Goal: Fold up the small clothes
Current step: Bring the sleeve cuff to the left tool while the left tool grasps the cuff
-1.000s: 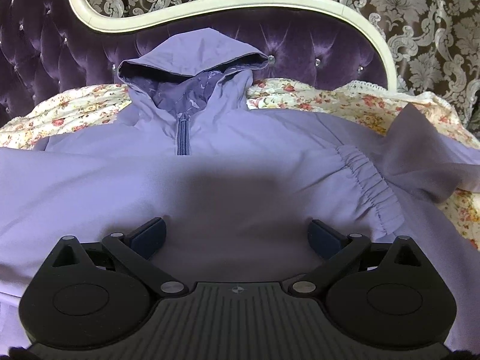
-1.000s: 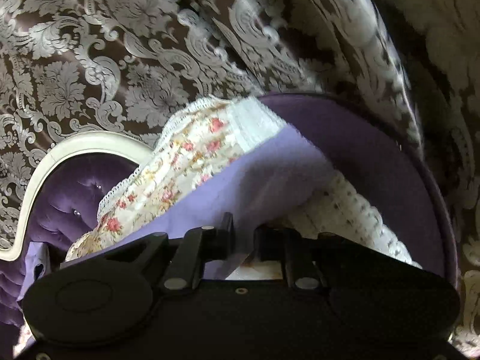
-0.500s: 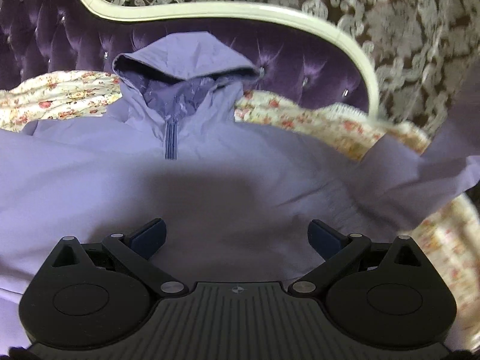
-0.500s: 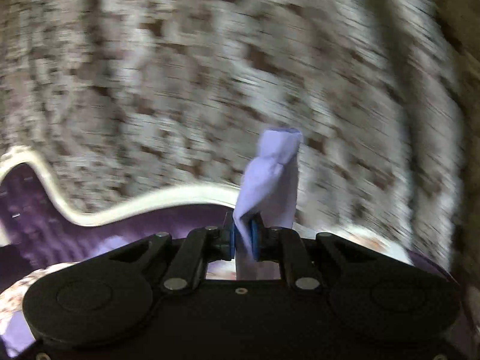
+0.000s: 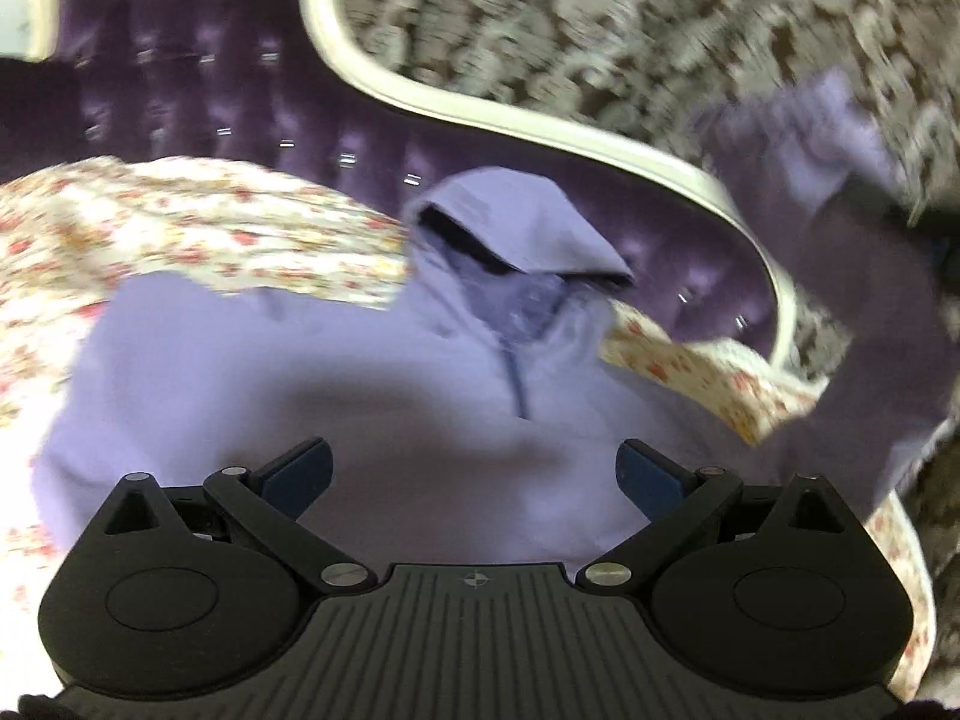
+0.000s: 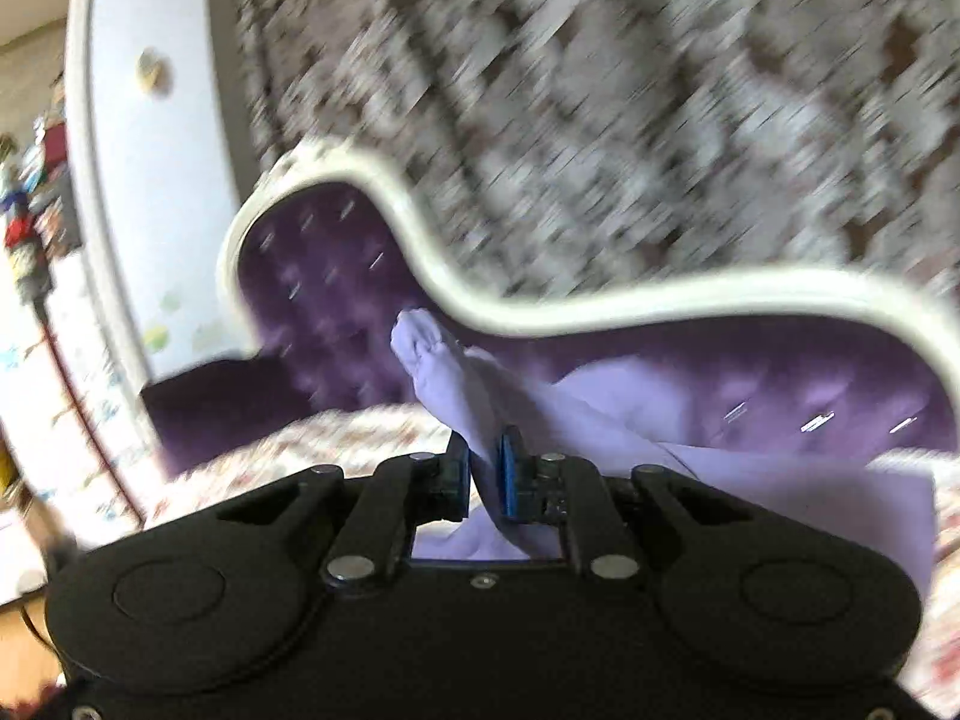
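The jaws of the left gripper (image 5: pixel 474 468) stand wide open, with nothing between them. The jaws of the right gripper (image 6: pixel 483 474) are pinched tight on a fold of light purple cloth. That cloth is the sleeve (image 6: pixel 444 372) of a small hooded jacket (image 5: pixel 360 396). A bunched bit of the sleeve sticks up past the blue pads (image 6: pixel 510 474), and the rest hangs down and off to the right.

In the left wrist view, the jacket lies flat on a bed, front side up. Its hood (image 5: pixel 510 222) points toward the headboard (image 5: pixel 210 90). A short zipper (image 5: pixel 517 384) runs down from the neck. The open left gripper hangs over the lower part of the jacket, and a dark shadow lies on the cloth in front of it. I cannot tell if this gripper touches the cloth.

On the right side of that view, the sleeve is lifted up off the bed (image 5: pixel 840 252). It hangs in the air in front of the headboard rim and the wall. It looks darker there and very blurry.

The bed has a sheet (image 5: pixel 198 228) with little red and yellow flowers. The sheet shows on both sides of the hood. The headboard is dark purple with buttons and has a curvy cream rim (image 6: pixel 600 300). Behind it is a brown wall with a pale leafy pattern (image 6: pixel 600 90). Both views are smeared with blur, most of all the wall.

At the far left of the right wrist view there is a white door or panel (image 6: pixel 156 138) with small stickers on it.
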{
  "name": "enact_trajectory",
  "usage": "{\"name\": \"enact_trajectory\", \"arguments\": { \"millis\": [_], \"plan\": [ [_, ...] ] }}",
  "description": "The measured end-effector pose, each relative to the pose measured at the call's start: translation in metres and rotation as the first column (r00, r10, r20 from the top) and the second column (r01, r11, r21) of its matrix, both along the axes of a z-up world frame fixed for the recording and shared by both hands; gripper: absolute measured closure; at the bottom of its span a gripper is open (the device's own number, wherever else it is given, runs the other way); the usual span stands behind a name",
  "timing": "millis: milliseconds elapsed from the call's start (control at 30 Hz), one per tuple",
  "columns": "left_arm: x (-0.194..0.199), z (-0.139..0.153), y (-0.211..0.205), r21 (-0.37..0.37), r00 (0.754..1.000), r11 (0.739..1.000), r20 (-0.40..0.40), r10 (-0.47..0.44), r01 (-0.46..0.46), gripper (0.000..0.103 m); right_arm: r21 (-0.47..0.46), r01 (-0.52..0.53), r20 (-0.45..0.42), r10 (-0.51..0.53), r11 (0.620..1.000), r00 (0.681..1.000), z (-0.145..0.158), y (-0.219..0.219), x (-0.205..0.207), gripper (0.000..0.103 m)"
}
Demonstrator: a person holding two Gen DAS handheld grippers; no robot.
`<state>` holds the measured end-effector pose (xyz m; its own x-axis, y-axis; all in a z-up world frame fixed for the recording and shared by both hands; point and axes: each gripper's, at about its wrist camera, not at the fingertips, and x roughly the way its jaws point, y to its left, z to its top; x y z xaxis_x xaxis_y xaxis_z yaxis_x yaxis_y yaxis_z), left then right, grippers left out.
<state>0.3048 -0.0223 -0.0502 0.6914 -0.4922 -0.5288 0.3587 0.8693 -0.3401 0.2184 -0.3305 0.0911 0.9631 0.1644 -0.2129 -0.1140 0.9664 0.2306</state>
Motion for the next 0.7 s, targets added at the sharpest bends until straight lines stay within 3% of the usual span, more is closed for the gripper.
{"name": "enact_trajectory", "arguments": {
  "millis": [200,300,467,567,633,700],
  "plan": [
    [0.008,-0.010,0.062,-0.159,0.995,0.983,-0.066,0.080,-0.090,0.000,-0.062,-0.084,-0.104,0.077,0.995,0.992,-0.068,0.065,0.029,0.086],
    [0.012,-0.012,0.073,-0.173,0.992,0.979,-0.088,0.089,-0.103,0.000,-0.121,-0.103,-0.145,0.085,0.987,0.986,-0.097,0.084,0.030,0.085],
    [0.017,-0.015,0.072,-0.193,0.993,0.979,-0.106,0.054,-0.073,0.000,-0.196,-0.121,-0.174,0.087,0.973,0.981,-0.119,0.102,0.029,0.084],
    [0.022,-0.018,0.064,-0.234,0.990,0.971,-0.138,0.016,-0.049,0.000,-0.243,-0.143,-0.187,0.098,0.959,0.977,-0.126,0.111,0.029,0.076],
    [0.028,-0.021,0.054,-0.236,0.984,0.972,-0.178,-0.022,-0.021,0.000,-0.270,-0.168,-0.196,0.116,0.948,0.974,-0.132,0.117,0.025,0.057],
    [0.032,-0.023,0.044,-0.216,0.979,0.976,-0.199,-0.052,0.009,0.000,-0.276,-0.180,-0.198,0.128,0.944,0.972,-0.136,0.119,0.022,0.048]
  ]
}}
